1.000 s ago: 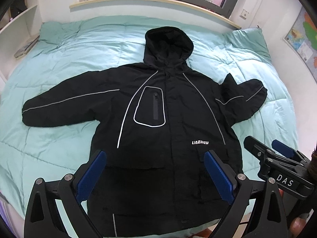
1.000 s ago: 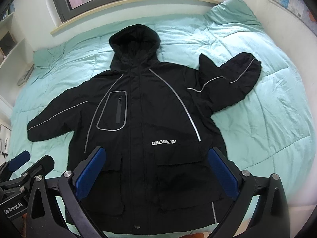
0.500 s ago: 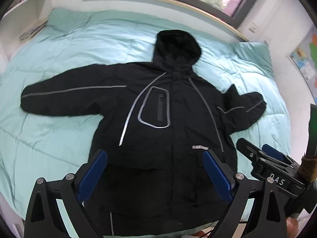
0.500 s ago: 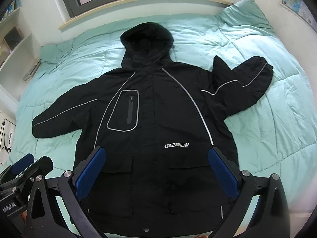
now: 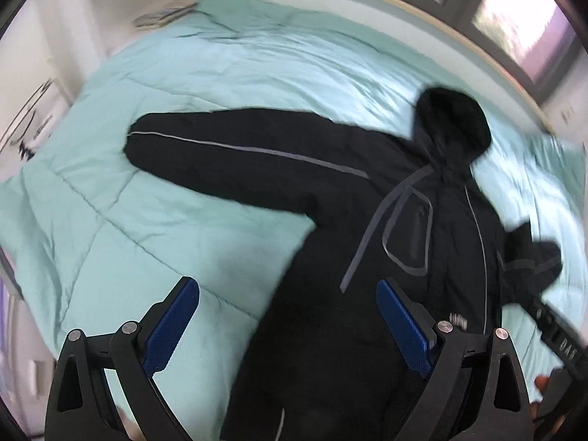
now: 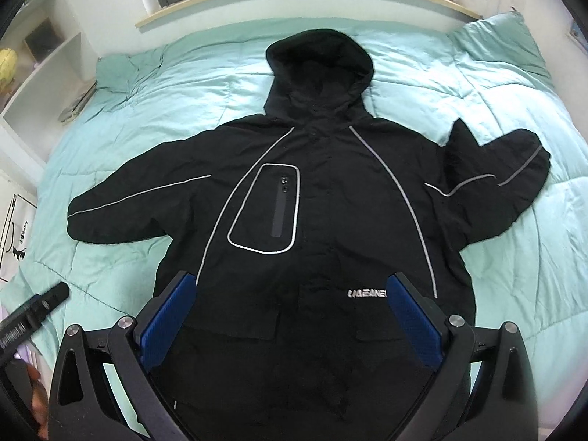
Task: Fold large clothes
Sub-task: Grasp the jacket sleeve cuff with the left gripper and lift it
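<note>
A black hooded jacket [image 6: 316,220] with grey reflective piping lies face up on a mint green bed quilt [image 6: 514,117]. Its hood [image 6: 319,62] points toward the window. The left sleeve [image 5: 235,161] stretches straight out; the right sleeve [image 6: 496,183] is bent back on itself. My left gripper [image 5: 290,323] hovers open above the jacket's left side and the bare quilt [image 5: 110,191], holding nothing. My right gripper [image 6: 290,312] hovers open over the jacket's lower front, near the white chest lettering [image 6: 367,294]. The left wrist view is motion-blurred.
A window sill [image 6: 294,3] and window run along the bed's far side. White shelves [image 6: 40,73] stand at the left with a magazine [image 6: 77,103] beside the quilt. A pillow bulge [image 6: 496,44] sits at the far right corner. A wall [image 5: 22,44] borders the bed's left.
My left gripper has swung leftward, so the jacket's outstretched left sleeve now fills its view. My right gripper has edged closer over the jacket's lower front. The jacket has not moved.
</note>
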